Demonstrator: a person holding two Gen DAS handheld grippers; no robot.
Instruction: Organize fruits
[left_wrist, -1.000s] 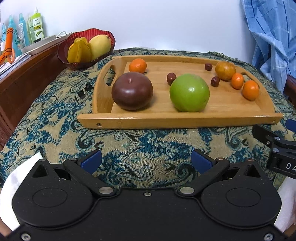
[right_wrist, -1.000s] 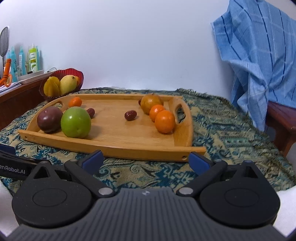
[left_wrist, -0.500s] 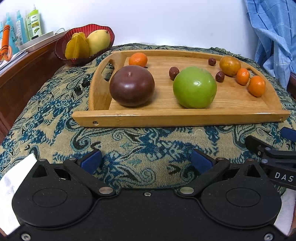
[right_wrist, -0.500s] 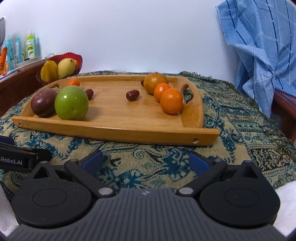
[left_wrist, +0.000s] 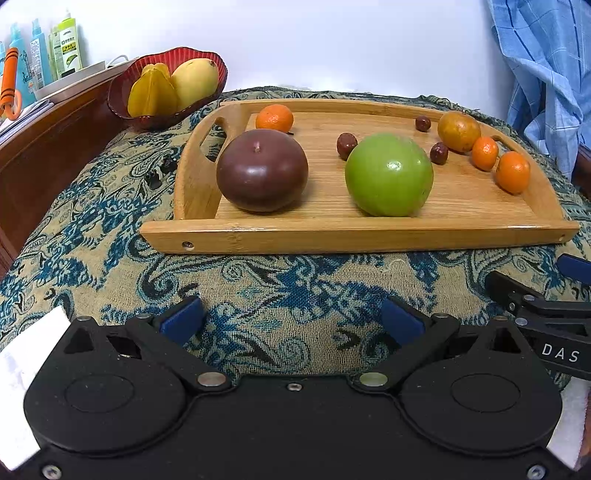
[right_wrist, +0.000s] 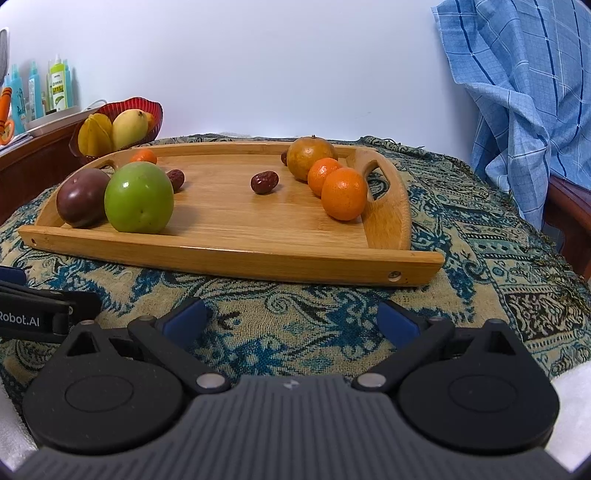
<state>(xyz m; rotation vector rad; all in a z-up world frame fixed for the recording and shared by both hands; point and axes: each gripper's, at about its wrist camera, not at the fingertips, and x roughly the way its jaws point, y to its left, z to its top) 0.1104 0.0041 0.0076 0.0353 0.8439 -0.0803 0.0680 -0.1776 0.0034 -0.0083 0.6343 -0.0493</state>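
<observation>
A wooden tray lies on the patterned cloth. On it sit a dark purple fruit, a green apple, a small orange at the back left, three dark dates, a brownish-orange fruit and two small oranges at the right. My left gripper stands open over the cloth short of the tray, empty. My right gripper is open too, also empty, facing the tray's right half.
A red bowl with a starfruit and a mango stands at the back left beside a dark wooden ledge holding bottles. A blue checked cloth hangs at the right over a wooden seat.
Both grippers have moved forward toward the tray, which looms larger now. Both stay open and empty. No fruit has shifted.
</observation>
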